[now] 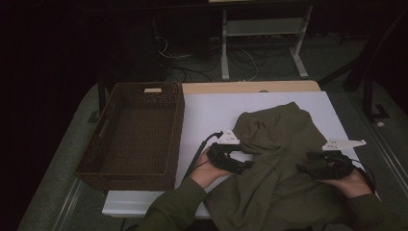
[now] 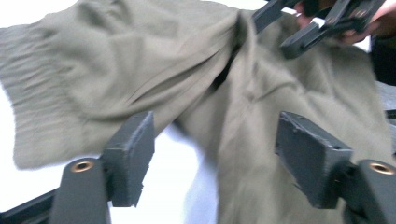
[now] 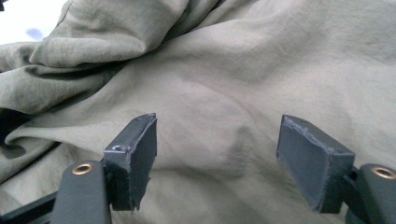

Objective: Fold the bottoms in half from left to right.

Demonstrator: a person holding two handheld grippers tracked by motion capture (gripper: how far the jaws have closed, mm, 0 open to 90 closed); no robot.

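My left tongs (image 1: 246,165) stand spread at the near-left edge of the olive garment (image 1: 279,159), gripping nothing, while my right tongs (image 1: 302,168) hover spread over its right side. The garment lies crumpled on the white tabletop (image 1: 211,110), its near hem cut off from sight, its long axis running near to far. Bare tabletop separates it from the wicker basket (image 1: 178,125) at left.

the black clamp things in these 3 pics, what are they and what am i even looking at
They are hand-held grippers: a person holds one in each hand. The high view looks down on a white table with an olive green garment and an empty brown wicker basket. The left gripper sits at the garment's edge, the right gripper on top. The other two pictures come from cameras riding on each gripper, looking past its black jaws. Both stand open; neither grips the cloth.
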